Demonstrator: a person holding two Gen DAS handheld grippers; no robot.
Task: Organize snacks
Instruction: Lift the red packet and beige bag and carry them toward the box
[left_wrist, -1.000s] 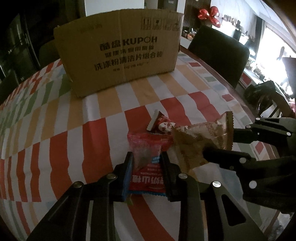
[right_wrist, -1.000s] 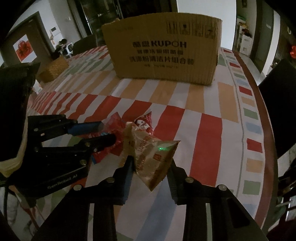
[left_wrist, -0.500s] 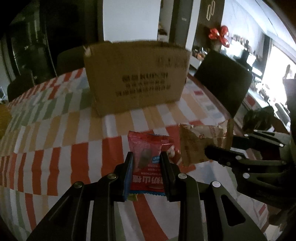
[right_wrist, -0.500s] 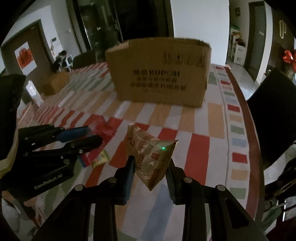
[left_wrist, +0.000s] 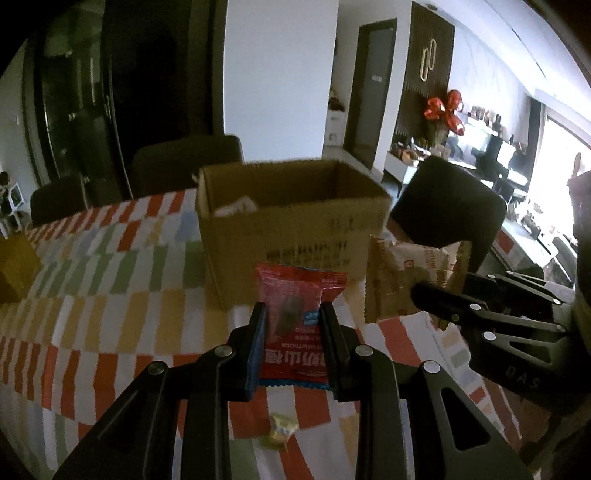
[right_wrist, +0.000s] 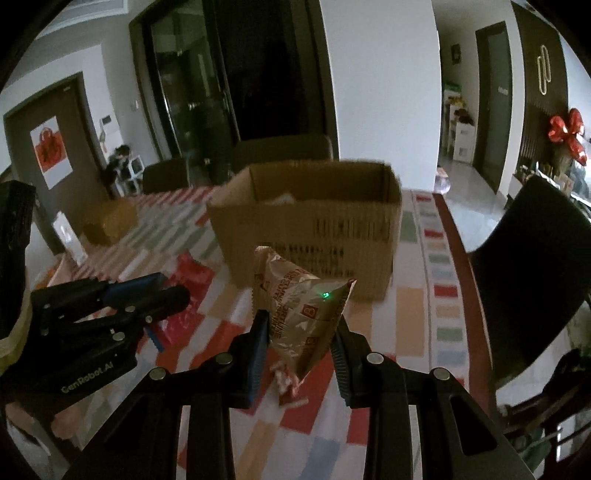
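Foil-thin and light, both packets crumple easily. Our left gripper (left_wrist: 293, 334) jaws pinch the red packet (left_wrist: 295, 314) at mid-body, our right gripper (right_wrist: 298, 334) jaws the tan packet (right_wrist: 301, 306) low down; both hang above the counter (left_wrist: 110, 325), near the box (left_wrist: 288, 218). Pinch flat seams, not the contents.

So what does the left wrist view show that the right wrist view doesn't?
Only the left wrist: a small yellow-wrapped candy on the tablecloth below the fingers. Only the right wrist: a red-and-white snack packet lying under the tan snack bag, and a red poster on a door. Both: the open cardboard box, the red hawthorn packet and both grippers gripping.
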